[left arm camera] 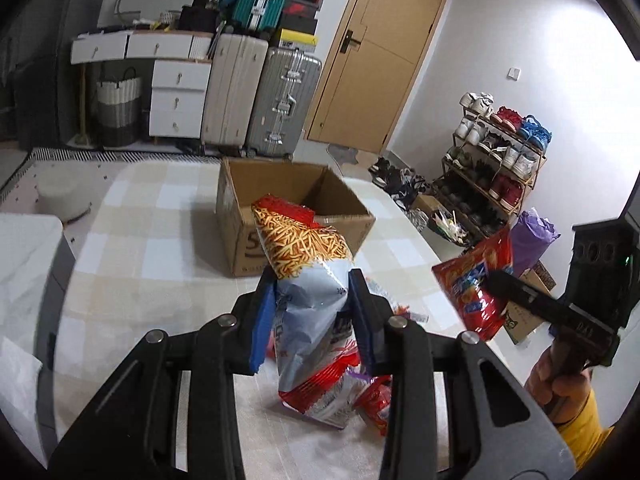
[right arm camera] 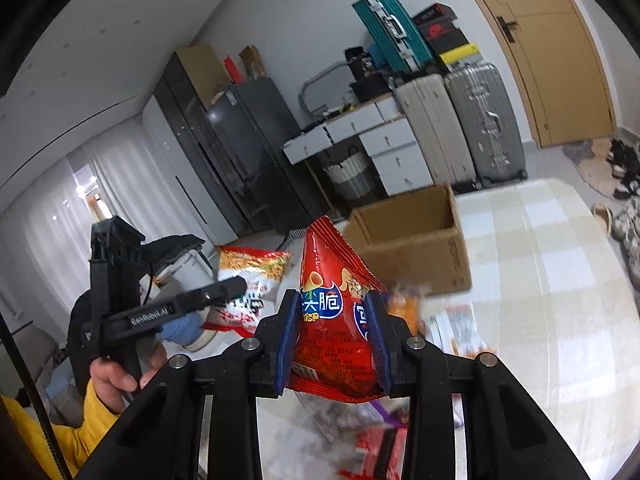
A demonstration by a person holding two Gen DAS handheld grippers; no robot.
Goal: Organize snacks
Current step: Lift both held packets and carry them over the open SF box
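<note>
The left gripper (left arm camera: 312, 312) is clamped on a silver-and-red snack bag (left arm camera: 304, 256), printed with thin fried sticks; the 2 blue pads (left arm camera: 264, 320) are pressed into its pinched waist, and its long axis is held upright between the jaws, printed top uppermost. The right gripper (right arm camera: 334, 336) is clamped likewise on a red crisp bag (right arm camera: 336, 308), gripped across its lower half with the sealed top edge pointing up and away. Both bags are carried clear of the checked tablecloth (left arm camera: 160, 216). More snack packets (left arm camera: 372, 400) are seen lying on the cloth below and just behind the held bags, blurred in the right wrist view. An open cardboard box (left arm camera: 296, 216) is standing on the table directly ahead of the left jaws, its mouth facing up and its near wall partly hidden by the stick-snack bag. From the right jaws the same box (right arm camera: 412, 236) lies ahead and slightly to the right. The box is judged to be the intended container, and the left hand appears the nearer to it, though only marginally. The coming move is judged to require each bag to be carried forward over the near rim before release; a bag held this upright could catch that rim if brought in low. The right hand (left arm camera: 560, 376) is seen at the edge of the left view, with a yellow sleeve (left arm camera: 580, 424).
</note>
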